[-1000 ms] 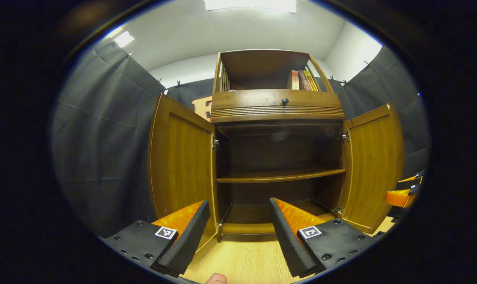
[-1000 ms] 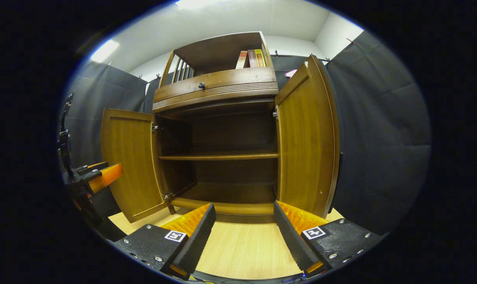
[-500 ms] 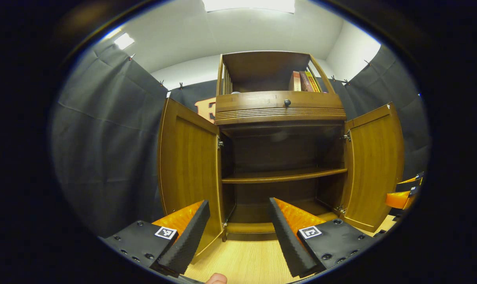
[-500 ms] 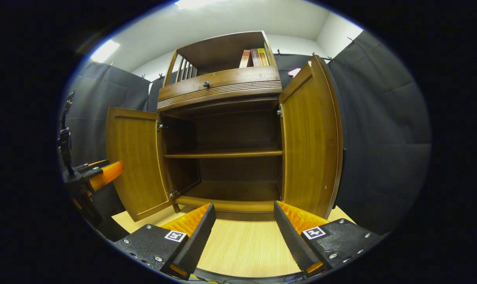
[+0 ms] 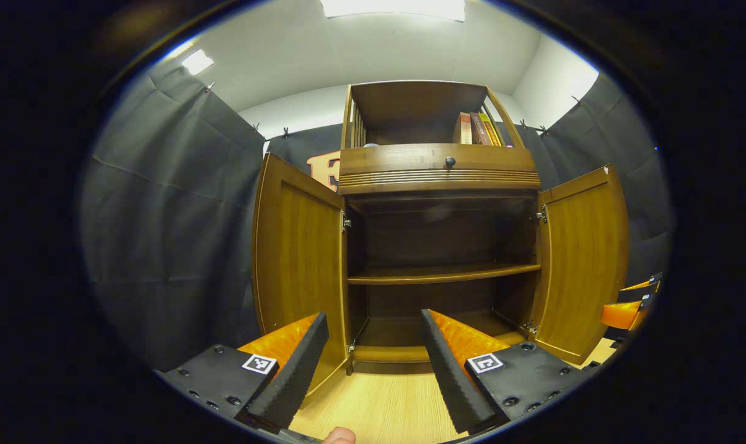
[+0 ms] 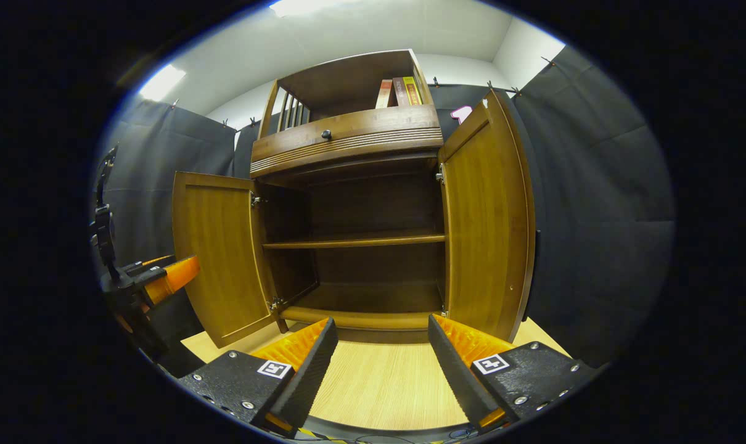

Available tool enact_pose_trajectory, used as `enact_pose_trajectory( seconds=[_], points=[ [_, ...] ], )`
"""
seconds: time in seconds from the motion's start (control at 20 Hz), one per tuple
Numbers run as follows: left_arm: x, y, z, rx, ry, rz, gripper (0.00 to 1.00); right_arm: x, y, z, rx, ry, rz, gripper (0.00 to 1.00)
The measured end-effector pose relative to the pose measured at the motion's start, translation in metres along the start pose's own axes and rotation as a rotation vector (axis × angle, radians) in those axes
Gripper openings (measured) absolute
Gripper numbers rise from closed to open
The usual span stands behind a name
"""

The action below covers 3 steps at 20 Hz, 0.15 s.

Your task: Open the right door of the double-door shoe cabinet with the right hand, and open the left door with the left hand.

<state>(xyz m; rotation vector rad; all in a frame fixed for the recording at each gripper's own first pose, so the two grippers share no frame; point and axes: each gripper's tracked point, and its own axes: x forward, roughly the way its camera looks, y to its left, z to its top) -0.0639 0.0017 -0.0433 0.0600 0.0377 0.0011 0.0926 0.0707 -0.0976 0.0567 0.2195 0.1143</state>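
The brown wooden shoe cabinet (image 5: 438,169) stands with both doors swung wide. In the left gripper view its left door (image 5: 299,265) is just ahead of my left gripper (image 5: 370,327), which is open and holds nothing; the right door (image 5: 579,265) stands farther right. In the right gripper view the right door (image 6: 487,216) is just beyond my right gripper (image 6: 382,333), also open and empty, and the left door (image 6: 216,259) hangs open at the left. The inner shelf (image 6: 354,242) is bare. Neither gripper touches a door.
Black cloth walls close in on both sides. The cabinet has a drawer with a dark knob (image 5: 449,161) and books (image 5: 478,128) on top. Light wooden floor (image 6: 379,388) lies before it. The other gripper (image 6: 163,277) shows at the left edge of the right gripper view.
Both grippers have drifted slightly relative to the cabinet, which now sits a little more to the right in each view. The doors stay wide open and both grippers stay open.
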Motion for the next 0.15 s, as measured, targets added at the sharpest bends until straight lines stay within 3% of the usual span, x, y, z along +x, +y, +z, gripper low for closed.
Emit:
enact_pose_trajectory(
  seconds=[0.05, 0.15],
  points=[
    [0.0006, -0.0018, -0.0022, -0.004, 0.005, -0.005, 0.95, 0.0007, 0.0009, 0.0014, -0.007, -0.002, 0.002, 1.0],
    [0.0022, -0.0049, -0.0045, -0.014, 0.011, -0.013, 0.95, 0.0019, 0.0021, 0.0047, -0.021, -0.008, 0.004, 1.0]
  ],
)
